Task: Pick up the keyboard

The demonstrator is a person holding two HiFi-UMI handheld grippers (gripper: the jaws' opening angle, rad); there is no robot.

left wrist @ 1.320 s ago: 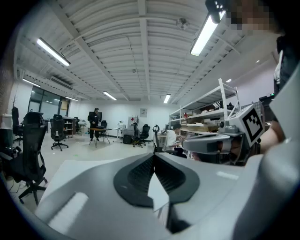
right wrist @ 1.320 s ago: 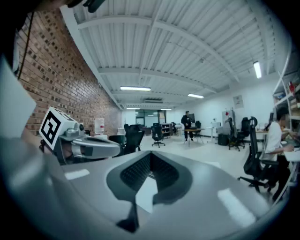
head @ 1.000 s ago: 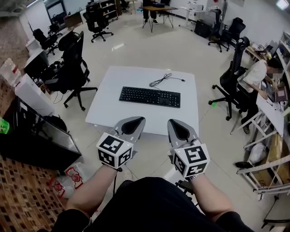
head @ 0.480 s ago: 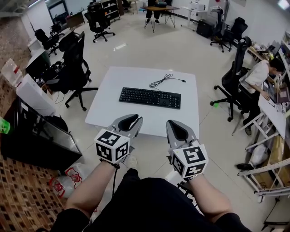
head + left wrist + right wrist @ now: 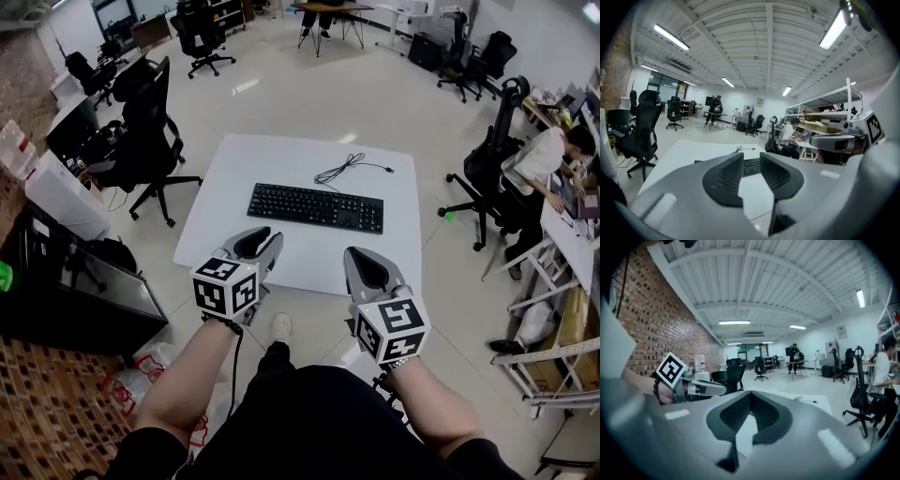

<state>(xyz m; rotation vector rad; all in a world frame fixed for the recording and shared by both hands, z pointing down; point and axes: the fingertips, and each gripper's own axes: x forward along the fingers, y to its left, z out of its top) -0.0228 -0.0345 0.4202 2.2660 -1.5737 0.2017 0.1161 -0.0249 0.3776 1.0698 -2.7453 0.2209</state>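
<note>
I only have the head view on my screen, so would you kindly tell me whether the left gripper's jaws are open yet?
Observer: Yes. In the left gripper view the left gripper has its jaws apart, having just been opening, with nothing between the pads.
Operator: Thank you. What lies ahead of that gap?
Observer: The keyboard shows through it, farther off on the table, untouched.
Operator: And the other one?
Observer: The right gripper, in its own view, has its jaw tips meeting, holding nothing.

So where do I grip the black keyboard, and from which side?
Probably by the short ends of the black keyboard, from left and right: it lies flat across the white table with bare tabletop beyond both ends; its black cable lies beyond the far edge.
</note>
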